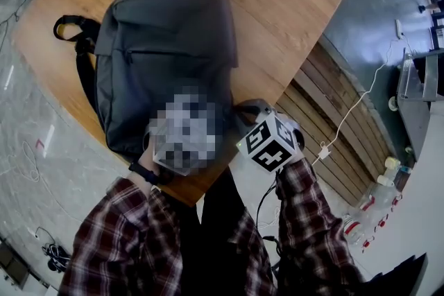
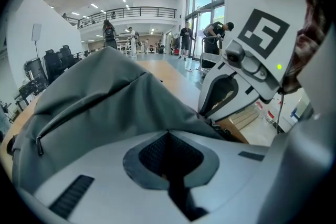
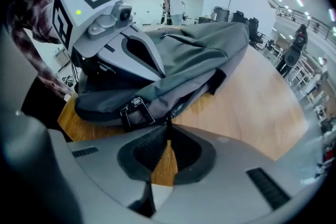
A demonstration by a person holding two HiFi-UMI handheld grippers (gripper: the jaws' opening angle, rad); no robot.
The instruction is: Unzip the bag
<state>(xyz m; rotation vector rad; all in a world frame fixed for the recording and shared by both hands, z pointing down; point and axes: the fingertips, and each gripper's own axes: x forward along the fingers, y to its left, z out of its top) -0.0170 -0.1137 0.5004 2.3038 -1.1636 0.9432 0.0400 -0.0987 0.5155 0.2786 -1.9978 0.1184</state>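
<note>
The wooden bench [image 1: 291,3] fills most of the head view, with grey floor [image 1: 368,17] on both sides of it. The grey bag [image 1: 166,45] lies flat on the bench, lengthwise away from me, its near end at the bench's near edge just in front of my body. My plaid sleeves [image 1: 132,239] reach up to that end from below.

My left hand-held gripper [image 2: 168,132] is at the bag's near end. Its jaws are closed, and their tips meet right at a fold of the bag's grey fabric, which rises directly behind them. It seems pinched there. In the head view a blurred patch covers this gripper.

My right hand-held gripper [image 3: 168,126] comes in at the bag's near right corner, low over the bench. Its jaws are drawn together at the tips, with bare wood showing through the gap below them. The tips close on the small dark zip pull [image 3: 167,119] at the edge of the bag.

A black shoulder strap [image 1: 80,38] loops out from the bag's left side onto the wood. The pocket zip [image 1: 170,54] runs across the front panel, closed. A metal buckle [image 3: 135,109] on a black strap sits just left of the zip pull, against the bag's side.
</note>
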